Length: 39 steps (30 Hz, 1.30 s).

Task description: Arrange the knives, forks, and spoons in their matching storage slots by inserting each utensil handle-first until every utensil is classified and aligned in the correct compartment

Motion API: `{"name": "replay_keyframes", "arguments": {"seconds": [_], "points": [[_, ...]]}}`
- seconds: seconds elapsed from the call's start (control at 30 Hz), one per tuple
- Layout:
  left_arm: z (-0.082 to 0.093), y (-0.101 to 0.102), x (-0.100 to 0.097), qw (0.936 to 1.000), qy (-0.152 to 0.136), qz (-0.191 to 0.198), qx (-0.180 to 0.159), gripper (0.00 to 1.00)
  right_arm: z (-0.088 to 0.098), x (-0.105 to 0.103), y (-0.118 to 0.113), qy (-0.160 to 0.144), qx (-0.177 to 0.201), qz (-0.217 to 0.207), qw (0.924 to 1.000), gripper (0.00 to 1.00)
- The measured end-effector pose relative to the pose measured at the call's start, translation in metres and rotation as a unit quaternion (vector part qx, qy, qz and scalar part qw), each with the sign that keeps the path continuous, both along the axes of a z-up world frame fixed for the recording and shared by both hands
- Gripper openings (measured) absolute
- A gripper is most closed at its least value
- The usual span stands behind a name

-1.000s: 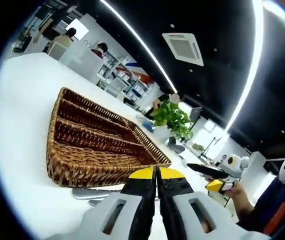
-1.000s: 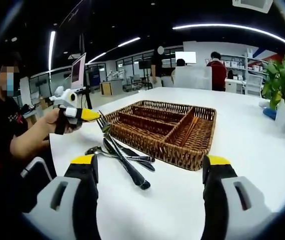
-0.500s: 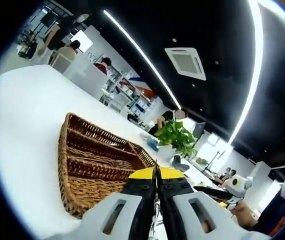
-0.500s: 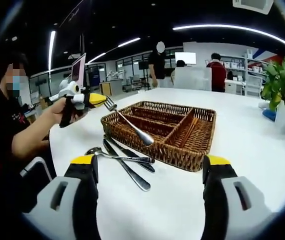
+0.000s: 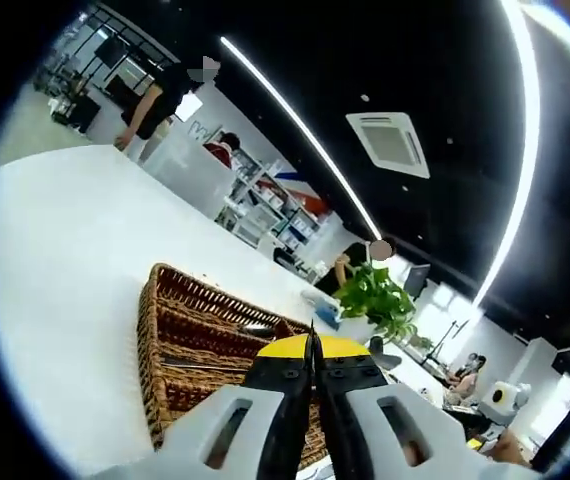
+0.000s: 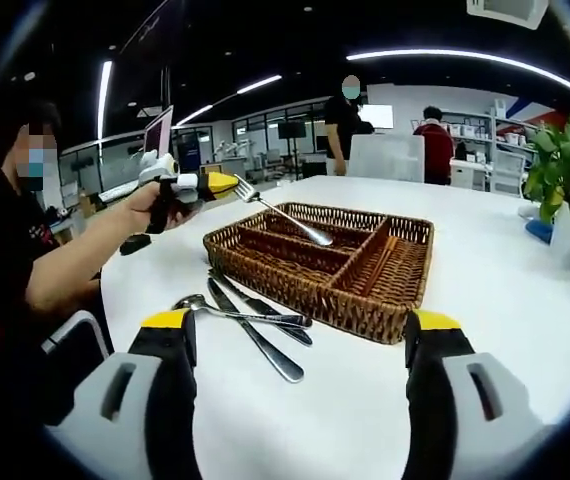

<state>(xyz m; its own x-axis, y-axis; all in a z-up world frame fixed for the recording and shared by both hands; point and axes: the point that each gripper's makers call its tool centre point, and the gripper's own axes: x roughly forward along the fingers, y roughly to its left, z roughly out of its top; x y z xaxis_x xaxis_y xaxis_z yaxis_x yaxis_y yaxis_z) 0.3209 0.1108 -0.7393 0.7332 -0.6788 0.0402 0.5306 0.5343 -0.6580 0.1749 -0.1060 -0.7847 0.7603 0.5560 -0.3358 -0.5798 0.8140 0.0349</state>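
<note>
Above the basket (image 6: 365,262), the left gripper (image 6: 227,184) clenched 1 fork (image 6: 283,212), right gripper (image 6: 305,345) released; a tilted handle could snag a divider.

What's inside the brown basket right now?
The wicker basket has several long slots, and those showing look empty. A fork, held by the left gripper, hangs above it. The near wall hides some slot floors.
</note>
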Motion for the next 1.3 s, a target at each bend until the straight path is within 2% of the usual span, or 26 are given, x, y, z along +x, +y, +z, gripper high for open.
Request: {"name": "replay_keyframes", "arguments": {"seconds": [0.2, 0.63, 0.8, 0.87, 0.93, 0.97, 1.13, 1.17, 1.3], "points": [[-0.011, 0.004, 0.018, 0.9998, 0.014, 0.015, 0.001, 0.0, 0.0, -0.001, -0.001, 0.001, 0.0, -0.001, 1.0, 0.88], [-0.026, 0.011, 0.04, 0.9977, 0.041, 0.052, 0.018, 0.0, -0.001, 0.002, -0.004, 0.004, -0.007, -0.006, 0.9999, 0.89], [-0.037, 0.01, 0.045, 0.9955, 0.05, 0.064, 0.049, 0.0, -0.002, 0.002, -0.004, 0.007, -0.009, -0.006, 0.9999, 0.89], [-0.039, 0.004, 0.042, 0.9951, 0.047, 0.06, 0.062, 0.0, -0.004, 0.002, -0.005, 0.008, -0.01, -0.007, 0.9999, 0.89], [-0.044, 0.005, 0.041, 0.993, 0.048, 0.063, 0.087, 0.0, -0.005, 0.002, -0.006, 0.01, -0.01, -0.008, 0.9999, 0.89], [-0.044, 0.005, 0.042, 0.9931, 0.048, 0.065, 0.084, 0.0, -0.005, 0.002, -0.006, 0.009, -0.01, -0.009, 0.9999, 0.89], [-0.051, 0.008, 0.044, 0.9882, 0.049, 0.078, 0.122, 0.0, -0.006, 0.002, -0.006, 0.01, -0.012, -0.008, 0.9998, 0.89], [-0.052, 0.01, 0.044, 0.9869, 0.048, 0.08, 0.131, 0.01, -0.006, 0.002, -0.006, 0.01, -0.012, -0.008, 0.9998, 0.89], [-0.06, 0.017, 0.044, 0.9746, 0.04, 0.092, 0.2, 0.02, -0.007, 0.002, -0.005, 0.011, -0.013, -0.008, 0.9998, 0.89]]}}
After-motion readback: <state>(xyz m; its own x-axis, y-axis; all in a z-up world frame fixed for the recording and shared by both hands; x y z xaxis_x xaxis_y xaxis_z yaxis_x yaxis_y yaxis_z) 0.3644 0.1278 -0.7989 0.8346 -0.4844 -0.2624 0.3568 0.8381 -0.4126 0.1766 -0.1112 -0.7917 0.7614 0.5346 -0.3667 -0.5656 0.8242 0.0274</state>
